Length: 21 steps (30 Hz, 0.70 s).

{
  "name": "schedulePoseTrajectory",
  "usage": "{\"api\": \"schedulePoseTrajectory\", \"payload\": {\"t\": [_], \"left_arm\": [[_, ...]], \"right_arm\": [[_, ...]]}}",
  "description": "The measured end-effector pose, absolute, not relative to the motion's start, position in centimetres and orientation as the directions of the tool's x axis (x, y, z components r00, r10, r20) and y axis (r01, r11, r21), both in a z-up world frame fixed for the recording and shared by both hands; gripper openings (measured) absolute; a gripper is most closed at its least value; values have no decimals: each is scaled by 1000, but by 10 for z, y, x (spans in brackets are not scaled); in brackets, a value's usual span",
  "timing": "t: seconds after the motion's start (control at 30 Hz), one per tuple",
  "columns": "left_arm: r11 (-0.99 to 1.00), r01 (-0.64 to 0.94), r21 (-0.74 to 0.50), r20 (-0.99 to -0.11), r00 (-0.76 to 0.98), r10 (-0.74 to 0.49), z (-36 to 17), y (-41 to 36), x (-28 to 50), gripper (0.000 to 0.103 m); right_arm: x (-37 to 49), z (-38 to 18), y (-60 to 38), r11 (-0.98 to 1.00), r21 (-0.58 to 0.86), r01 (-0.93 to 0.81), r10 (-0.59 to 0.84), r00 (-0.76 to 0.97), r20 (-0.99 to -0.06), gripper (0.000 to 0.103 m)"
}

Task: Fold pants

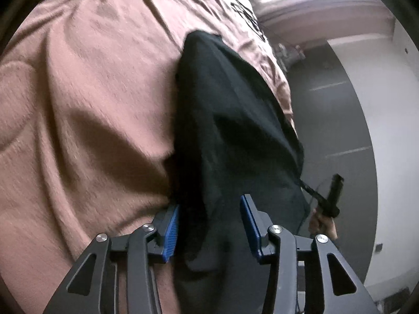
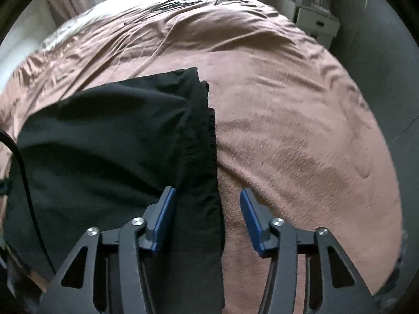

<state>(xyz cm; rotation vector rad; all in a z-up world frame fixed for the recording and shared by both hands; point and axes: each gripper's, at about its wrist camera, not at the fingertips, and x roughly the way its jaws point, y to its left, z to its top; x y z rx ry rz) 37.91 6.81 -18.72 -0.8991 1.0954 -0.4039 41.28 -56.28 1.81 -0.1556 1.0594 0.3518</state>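
Covering most of both views, a pinkish-brown blanket (image 2: 288, 110) is spread over the bed, with wide bare stretches seen on either side of the black pants (image 2: 110, 141). In the left wrist view the bed edge is met at the right, where grey floor (image 1: 330, 120) and a white wall panel (image 1: 387, 104) begin. A white cabinet (image 2: 314, 18) is seen beyond the bed's far corner. The pants (image 1: 230, 120) are laid folded near that edge. The left gripper (image 1: 209, 225) is held released, a fold of cloth lying between the blue pads without being pinched. The right gripper (image 2: 207, 217) is likewise parted: the pants' hem edge is straddled, the left pad on cloth, the right over bare blanket.
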Motion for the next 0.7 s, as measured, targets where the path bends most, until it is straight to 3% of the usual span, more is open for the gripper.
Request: {"api": "schedulePoseTrajectory", "payload": {"t": [0.07, 0.13, 0.7], "left_arm": [[608, -158, -778, -610, 424, -670, -192, 66, 377, 11], [574, -163, -802, -580, 441, -685, -195, 70, 374, 6], [615, -154, -773, -594, 516, -617, -159, 91, 362, 3]], "right_arm": [[416, 15, -570, 930, 96, -355, 250, 419, -873, 41], [417, 13, -577, 922, 159, -354, 302, 397, -867, 31], [399, 9, -556, 918, 216, -332, 343, 395, -852, 22]]}}
